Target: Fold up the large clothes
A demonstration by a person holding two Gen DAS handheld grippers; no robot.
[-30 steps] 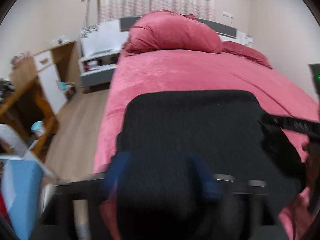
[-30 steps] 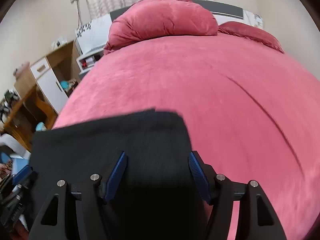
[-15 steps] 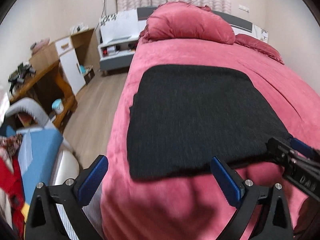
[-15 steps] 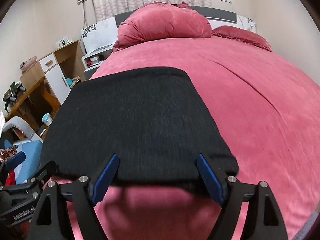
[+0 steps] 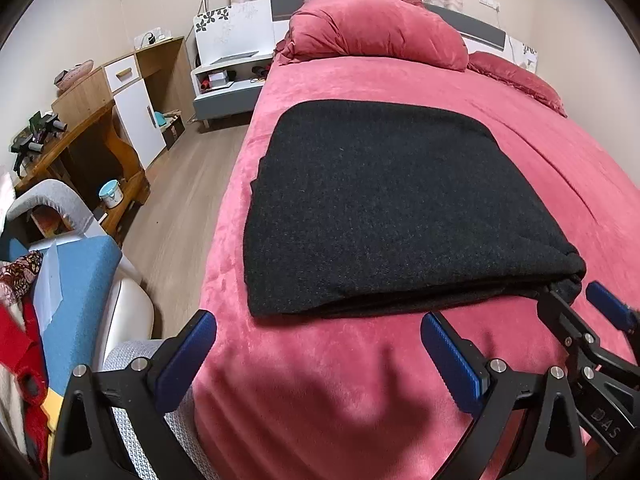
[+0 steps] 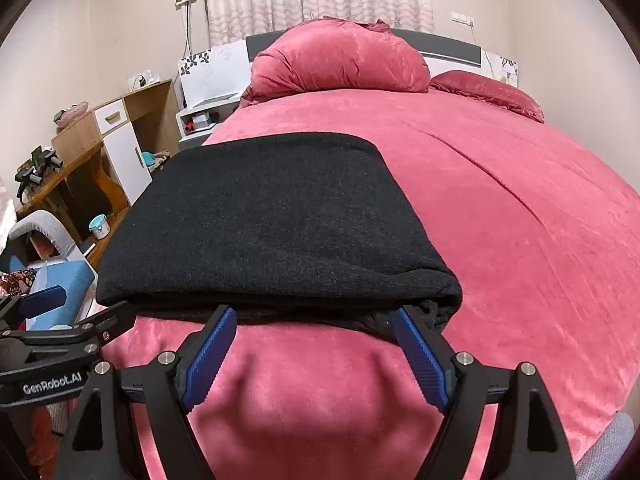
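Note:
A black knitted garment (image 5: 380,208) lies folded in a flat rectangle on the red bed (image 5: 320,392), near its left front corner; it also shows in the right wrist view (image 6: 264,224). My left gripper (image 5: 318,338) is open and empty, just short of the garment's near edge. My right gripper (image 6: 314,330) is open and empty, its fingertips at the garment's near right edge. The right gripper also shows at the right of the left wrist view (image 5: 580,300), by the garment's near right corner.
A red duvet bundle (image 5: 376,32) and a pillow (image 5: 516,76) lie at the bed's head. Left of the bed is wood floor (image 5: 176,184), a wooden desk (image 5: 80,132), a white nightstand (image 5: 228,84) and a chair with blue and red clothes (image 5: 68,280).
Both grippers have pulled back from the garment toward the bed's foot and opened wide. The garment, close under the fingers a second ago, now lies folded and free.

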